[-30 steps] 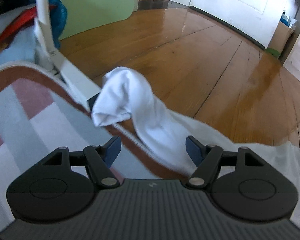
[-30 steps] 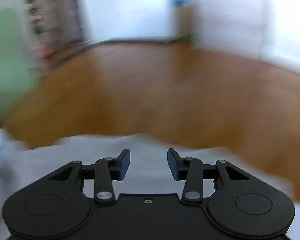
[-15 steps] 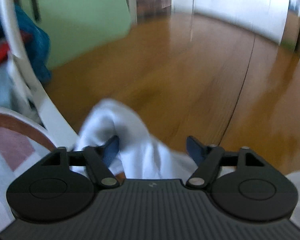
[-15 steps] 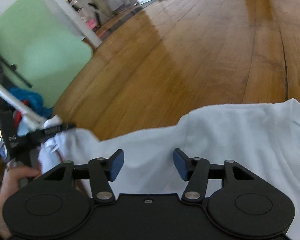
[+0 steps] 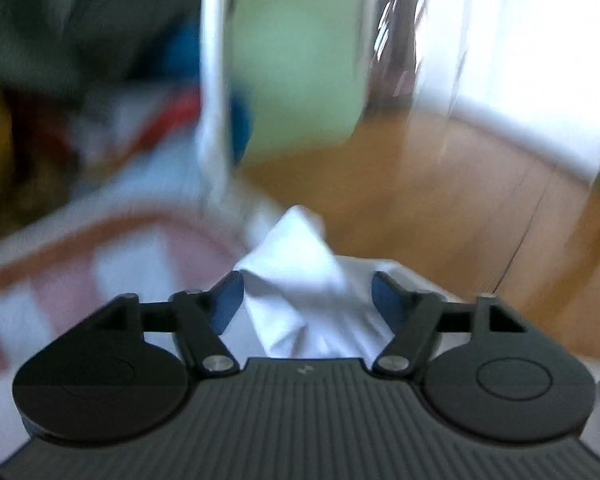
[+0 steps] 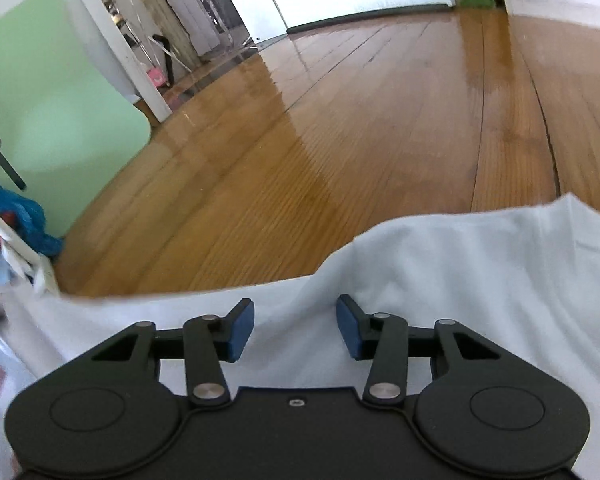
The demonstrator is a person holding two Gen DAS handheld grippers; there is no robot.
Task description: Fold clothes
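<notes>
A white shirt (image 6: 460,280) lies spread at the edge of a wooden floor, its near part under my right gripper (image 6: 296,330). That gripper's jaws are closing just above the flat cloth, with a gap still between the blue pads and nothing pinched. In the blurred left wrist view, a bunched peak of the same white shirt (image 5: 300,248) stands up between the fingers of my left gripper (image 5: 306,296). Its jaws are opening, and the pads stand off either side of the fold.
A pink, grey and brown-edged rug (image 5: 140,248) lies to the left. A white rack pole (image 5: 212,80) rises beside a pile of coloured clothes (image 5: 172,112). A green panel (image 6: 48,100) stands behind it. Wooden floor (image 6: 340,120) runs to a far doorway.
The left view has swung left and the sleeve, draped over the rug edge before, now stands bunched between the left jaws. The right gripper came down over the shirt; the left gripper has left its view.
</notes>
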